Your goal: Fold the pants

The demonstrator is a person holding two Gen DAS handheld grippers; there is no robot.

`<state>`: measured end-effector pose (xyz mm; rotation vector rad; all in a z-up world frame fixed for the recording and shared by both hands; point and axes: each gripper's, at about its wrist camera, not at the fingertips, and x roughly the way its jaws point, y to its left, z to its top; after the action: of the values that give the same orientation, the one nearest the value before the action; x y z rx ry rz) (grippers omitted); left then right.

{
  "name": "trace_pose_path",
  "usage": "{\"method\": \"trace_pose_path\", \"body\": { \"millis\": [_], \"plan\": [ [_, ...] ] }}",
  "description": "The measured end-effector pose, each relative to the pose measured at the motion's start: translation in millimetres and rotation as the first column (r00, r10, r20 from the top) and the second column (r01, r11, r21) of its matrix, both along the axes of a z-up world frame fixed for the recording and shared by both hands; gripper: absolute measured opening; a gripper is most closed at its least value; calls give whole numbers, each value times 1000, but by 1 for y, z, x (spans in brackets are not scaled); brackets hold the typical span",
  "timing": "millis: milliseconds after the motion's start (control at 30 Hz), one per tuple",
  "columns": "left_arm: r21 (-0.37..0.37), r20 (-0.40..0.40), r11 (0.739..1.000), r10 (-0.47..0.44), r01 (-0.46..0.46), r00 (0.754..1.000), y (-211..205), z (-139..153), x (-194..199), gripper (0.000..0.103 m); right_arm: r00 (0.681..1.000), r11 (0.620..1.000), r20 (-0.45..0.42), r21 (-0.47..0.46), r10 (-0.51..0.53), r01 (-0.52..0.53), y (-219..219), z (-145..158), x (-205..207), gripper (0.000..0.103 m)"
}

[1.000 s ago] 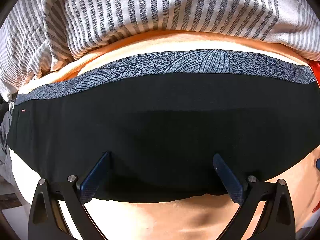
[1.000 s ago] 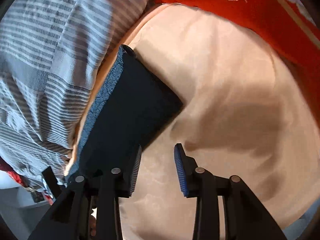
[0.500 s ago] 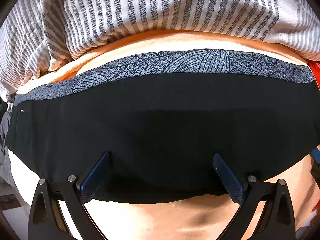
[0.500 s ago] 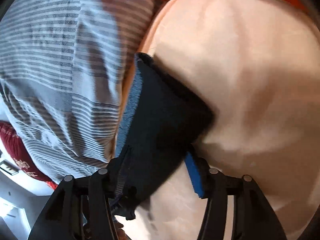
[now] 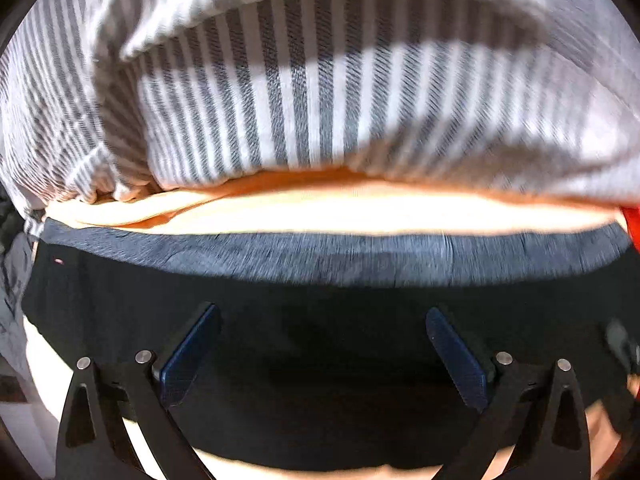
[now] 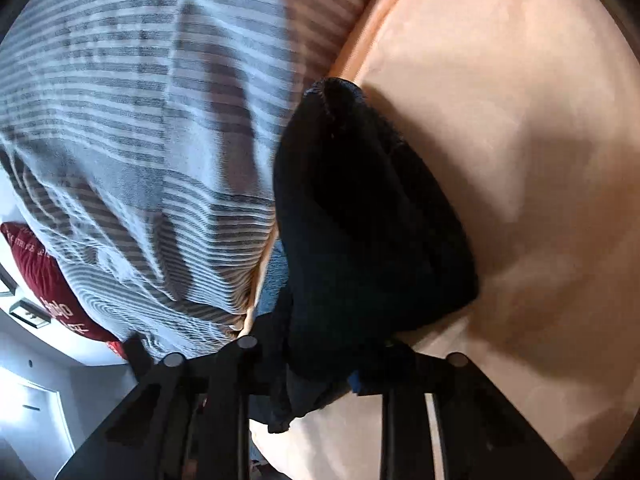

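Peach bedding [image 5: 328,216] covers the surface, with a grey-and-white striped blanket [image 5: 280,92] bunched along its far side. On the left, the left gripper [image 5: 322,344] hangs with its fingers spread wide over the black pants [image 5: 320,412], which lie flat across the sheet, their grey patterned waistband [image 5: 340,256] toward the blanket. On the right, the right gripper [image 6: 320,364] pinches a bunched end of the pants [image 6: 360,216], lifted off the peach sheet beside the striped blanket. A dark red pillow [image 6: 44,276] shows far left in the right wrist view.

Both wrist views sit low and close, sharing the pants [image 5: 320,320] and striped blanket [image 6: 140,120].
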<state>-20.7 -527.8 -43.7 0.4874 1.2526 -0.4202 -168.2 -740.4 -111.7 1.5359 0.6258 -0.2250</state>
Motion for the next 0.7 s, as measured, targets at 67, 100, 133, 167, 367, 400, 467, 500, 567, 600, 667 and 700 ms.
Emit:
{"method": "trace_pose_path", "body": {
  "millis": [67,100,133,167,367,400,467,500,567,600,667,700],
  "plan": [
    [3,-14,1000,18,-18,1000,-6,-11,5,103,1000,1000,6,-16,15,-15,1,7,5,23],
    [12,-26,1000,18,-18,1000,-9,-18,6,103,1000,1000,-5,-14,15,-15,1,6,7,23],
    [27,-33,1000,13,-12,999,-12,-26,3,103,1000,1000,-15,-5,12,-13,1,4,7,24],
    [37,-35,999,4,-3,999,-13,-33,1,103,1000,1000,-31,13,7,-6,0,-1,8,27],
    [-9,20,999,-49,49,999,-11,-40,-7,103,995,993,-94,108,-44,54,1,-30,9,16],
    [-9,20,998,-61,61,998,-10,-39,-6,103,995,991,-81,114,-63,72,2,-29,9,15],
    [-2,3,998,-57,57,998,-7,-33,-6,103,997,997,-52,55,-57,60,7,-8,17,14],
    [2,-2,999,-51,51,999,-4,-29,-6,103,997,997,-52,55,-57,60,7,-8,17,14],
    [-24,-5,999,-41,41,999,16,-17,-15,103,1000,1000,-21,1,-21,21,10,20,29,14],
    [-43,-16,998,-37,36,999,25,-12,-18,103,1000,1000,-9,-24,-5,5,12,31,34,14],
    [-54,-38,998,-35,33,999,41,-7,-27,103,1000,999,-2,-45,8,-8,14,39,37,14],
    [-44,-50,998,-41,39,998,47,-10,-31,103,1000,997,5,-69,24,-23,17,49,42,14]
  ]
}}
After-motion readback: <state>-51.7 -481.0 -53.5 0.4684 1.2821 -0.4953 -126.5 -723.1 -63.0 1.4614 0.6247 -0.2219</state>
